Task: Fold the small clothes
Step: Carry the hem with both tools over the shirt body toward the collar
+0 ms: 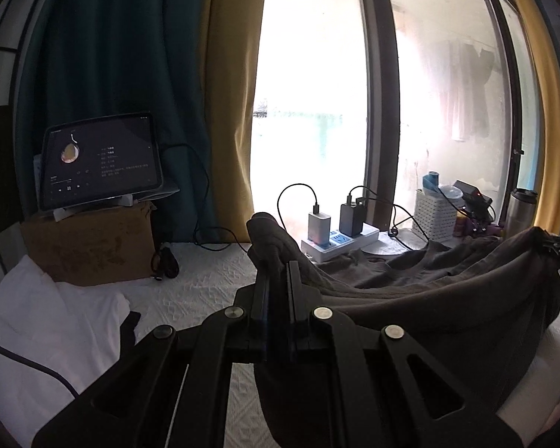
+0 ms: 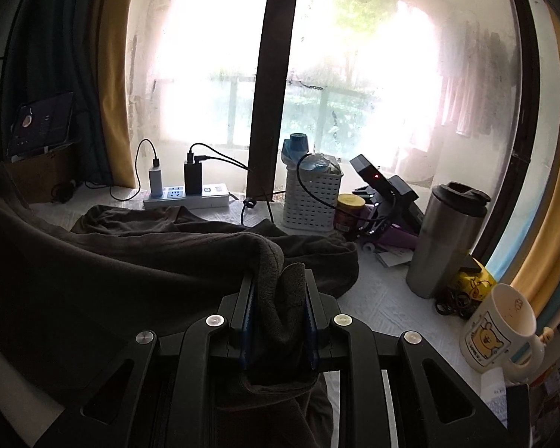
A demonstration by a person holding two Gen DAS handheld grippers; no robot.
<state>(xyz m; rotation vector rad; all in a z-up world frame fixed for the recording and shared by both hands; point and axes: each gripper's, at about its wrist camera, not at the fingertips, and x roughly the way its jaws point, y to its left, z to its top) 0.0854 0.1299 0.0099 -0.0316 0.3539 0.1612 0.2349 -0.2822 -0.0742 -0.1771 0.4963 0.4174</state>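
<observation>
**Dark garment stretched between two clamped grippers**

The dark grey garment (image 1: pixel 448 298) hangs lifted off the white textured tabletop (image 1: pixel 190 283), its long axis running left to right between the two tools, sagging in the middle; its far part lies crumpled on the surface just in front of the white power strip (image 1: pixel 339 242).

The left gripper (image 1: pixel 278 272) points forward toward the window, level, its jaws pressed together on one bunched end of the cloth. The right gripper (image 2: pixel 280 291) also points forward, fingers clamped on the other end, a thicker fold filling the gap between them.

Only the left view shows the white cloth (image 1: pixel 52 321) at the near left. Only the right view shows the steel tumbler (image 2: pixel 444 239) and the bear mug (image 2: pixel 500 328).
</observation>
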